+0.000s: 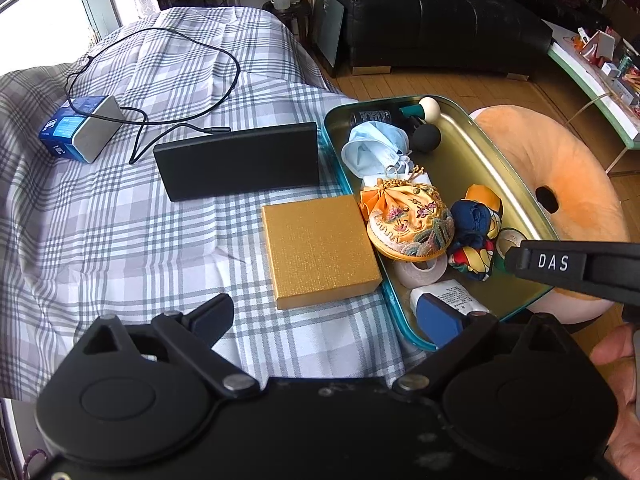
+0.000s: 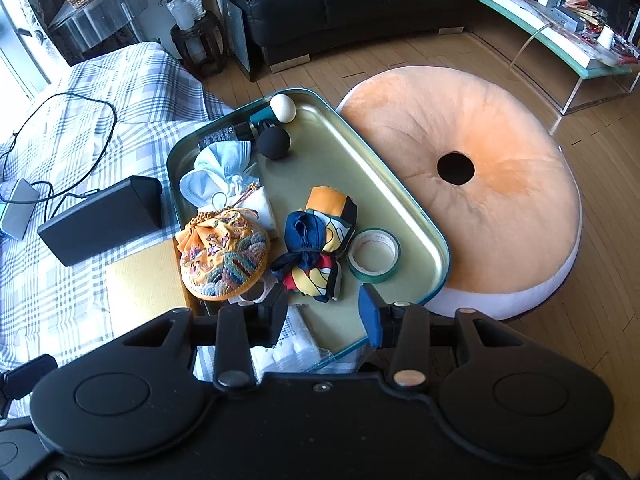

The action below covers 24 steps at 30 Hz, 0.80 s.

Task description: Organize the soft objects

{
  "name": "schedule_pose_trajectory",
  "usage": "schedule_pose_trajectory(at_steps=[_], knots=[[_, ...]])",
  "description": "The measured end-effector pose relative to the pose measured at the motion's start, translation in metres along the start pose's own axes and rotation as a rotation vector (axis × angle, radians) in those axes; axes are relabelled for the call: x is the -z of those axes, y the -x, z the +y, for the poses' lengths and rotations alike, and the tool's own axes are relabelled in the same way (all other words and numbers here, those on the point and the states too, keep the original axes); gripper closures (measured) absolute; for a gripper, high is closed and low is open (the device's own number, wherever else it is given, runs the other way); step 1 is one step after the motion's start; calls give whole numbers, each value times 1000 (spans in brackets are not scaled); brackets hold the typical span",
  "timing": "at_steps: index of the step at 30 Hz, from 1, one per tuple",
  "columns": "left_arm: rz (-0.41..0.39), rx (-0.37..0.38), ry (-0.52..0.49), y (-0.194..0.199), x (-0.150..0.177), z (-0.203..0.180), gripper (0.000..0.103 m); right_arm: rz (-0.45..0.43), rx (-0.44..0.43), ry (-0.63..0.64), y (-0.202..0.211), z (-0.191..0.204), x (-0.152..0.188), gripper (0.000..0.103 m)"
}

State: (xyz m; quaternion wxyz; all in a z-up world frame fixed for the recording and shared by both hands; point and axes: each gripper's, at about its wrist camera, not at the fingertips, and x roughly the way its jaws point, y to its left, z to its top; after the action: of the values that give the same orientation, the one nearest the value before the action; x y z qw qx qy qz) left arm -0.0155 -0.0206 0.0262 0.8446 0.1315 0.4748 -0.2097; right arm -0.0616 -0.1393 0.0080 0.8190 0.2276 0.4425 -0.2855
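Both grippers empty, jaws spread apart. Left gripper (image 1: 328,320) hangs over the checked bedcover (image 1: 120,220), just short of the gold box (image 1: 320,250); right gripper (image 2: 324,312) sits low over the near end of the teal-rimmed metal tray (image 2: 400,204). In the tray: embroidered orange drawstring pouch (image 2: 224,258) against the left wall, with a crumpled blue face mask (image 2: 218,170) behind it; knotted navy-and-orange scarf bundle (image 2: 316,244) at centre, directly ahead of the right gripper's fingers; green tape roll (image 2: 374,256) just right of the bundle; a white ball (image 2: 283,108) and a black ball (image 2: 273,143) at the far end. Black rectangular case (image 1: 238,160) on the bedcover left of the tray. Orange ring cushion (image 2: 480,184) on the floor, touching the tray's right edge.
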Motion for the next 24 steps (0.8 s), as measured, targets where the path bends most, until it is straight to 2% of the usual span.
schedule_pose_trajectory(at_steps=[4,14,24], knots=[[2,-11,4,-3,2,-1,3,-8,5,28,0,3,9,60],[29,-46,-2,-16,11,1,3,-52,98,137,-5,14,21,60],[16,-101,69,-19,11,15,3,-41,88,128,-9,11,18,60]])
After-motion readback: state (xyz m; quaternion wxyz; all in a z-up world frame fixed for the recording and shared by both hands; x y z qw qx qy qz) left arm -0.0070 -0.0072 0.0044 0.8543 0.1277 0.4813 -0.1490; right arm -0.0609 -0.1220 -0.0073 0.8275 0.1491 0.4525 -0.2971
